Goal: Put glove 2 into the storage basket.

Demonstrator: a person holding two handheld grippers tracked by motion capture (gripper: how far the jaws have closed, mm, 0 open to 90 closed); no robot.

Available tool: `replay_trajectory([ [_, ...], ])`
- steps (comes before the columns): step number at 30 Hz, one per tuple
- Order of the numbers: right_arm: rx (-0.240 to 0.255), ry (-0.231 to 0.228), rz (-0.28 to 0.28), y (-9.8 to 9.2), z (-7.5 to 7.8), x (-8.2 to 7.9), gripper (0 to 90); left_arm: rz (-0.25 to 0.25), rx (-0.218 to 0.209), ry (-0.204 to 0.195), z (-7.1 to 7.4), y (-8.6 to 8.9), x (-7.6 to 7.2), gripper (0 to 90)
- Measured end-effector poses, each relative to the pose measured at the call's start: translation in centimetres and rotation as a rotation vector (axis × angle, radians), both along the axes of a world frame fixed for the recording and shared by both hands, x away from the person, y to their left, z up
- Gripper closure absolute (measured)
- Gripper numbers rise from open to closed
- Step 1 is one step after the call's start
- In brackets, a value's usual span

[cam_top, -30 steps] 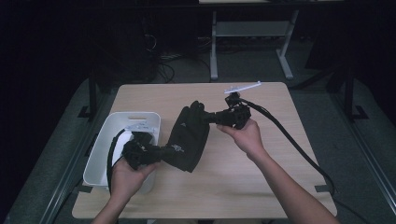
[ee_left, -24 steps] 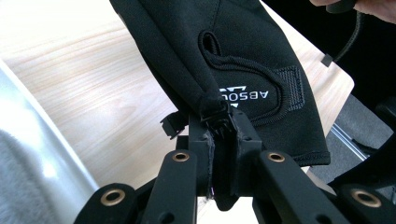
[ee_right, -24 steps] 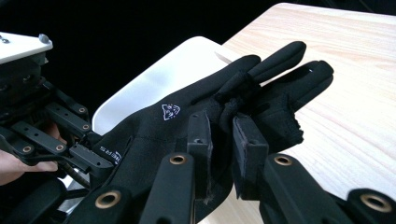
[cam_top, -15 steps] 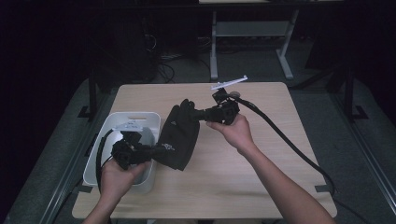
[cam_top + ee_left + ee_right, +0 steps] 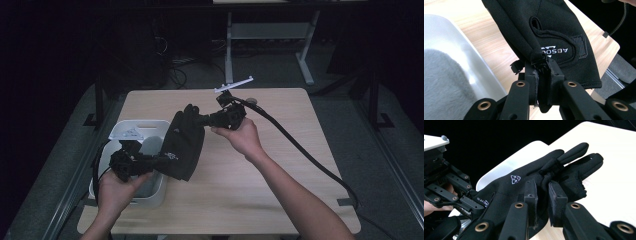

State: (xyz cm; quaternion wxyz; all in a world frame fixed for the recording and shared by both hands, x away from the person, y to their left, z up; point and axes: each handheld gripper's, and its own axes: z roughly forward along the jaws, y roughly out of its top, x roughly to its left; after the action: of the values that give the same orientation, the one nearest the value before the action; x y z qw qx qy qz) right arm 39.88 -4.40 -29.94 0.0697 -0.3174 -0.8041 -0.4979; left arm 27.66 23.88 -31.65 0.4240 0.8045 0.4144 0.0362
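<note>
2 tongs hold 1 black glove (image 5: 182,144) at frame centre, above the counter (image 5: 280,170) beside the white bin (image 5: 131,131). Left tongs (image 5: 541,65) pinch its cuff; right tongs (image 5: 542,185) clamp a fold near the fingers. Probably best to keep both grips firm and the glove taut.

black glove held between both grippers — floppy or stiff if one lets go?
Likely floppy: the glove bunches where the left gripper pinches its cuff. Its fingers splay loosely past the right gripper, so it would probably droop. Looks light, thin fabric, unlikely to slip.
</note>
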Motion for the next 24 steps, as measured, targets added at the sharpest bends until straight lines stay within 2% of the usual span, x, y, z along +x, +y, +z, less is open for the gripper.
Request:
replay_trajectory([
  [6,-0.009,0.002,0.022,1.4,0.7,0.4,79.1,0.025,-0.012,-0.005,0.1,1.2,-0.1,81.4],
  [13,-0.022,-0.001,0.045,3.5,1.0,0.8,79.1,0.048,-0.003,-0.005,0.1,2.7,-0.3,81.5],
  [15,-0.008,0.002,0.050,4.0,0.8,1.1,79.1,0.061,-0.009,-0.004,0.1,3.1,-0.3,81.5],
  [19,-0.022,0.002,0.065,5.2,0.6,1.5,79.1,0.077,-0.005,-0.001,-0.1,4.1,-0.3,81.4],
  [21,-0.003,0.014,0.067,5.8,0.4,1.8,79.1,0.088,-0.008,0.001,-0.1,4.7,-0.3,81.5],
  [24,-0.025,0.010,0.080,6.8,0.2,2.1,79.1,0.104,0.000,0.011,-0.3,5.3,-0.4,81.5],
])
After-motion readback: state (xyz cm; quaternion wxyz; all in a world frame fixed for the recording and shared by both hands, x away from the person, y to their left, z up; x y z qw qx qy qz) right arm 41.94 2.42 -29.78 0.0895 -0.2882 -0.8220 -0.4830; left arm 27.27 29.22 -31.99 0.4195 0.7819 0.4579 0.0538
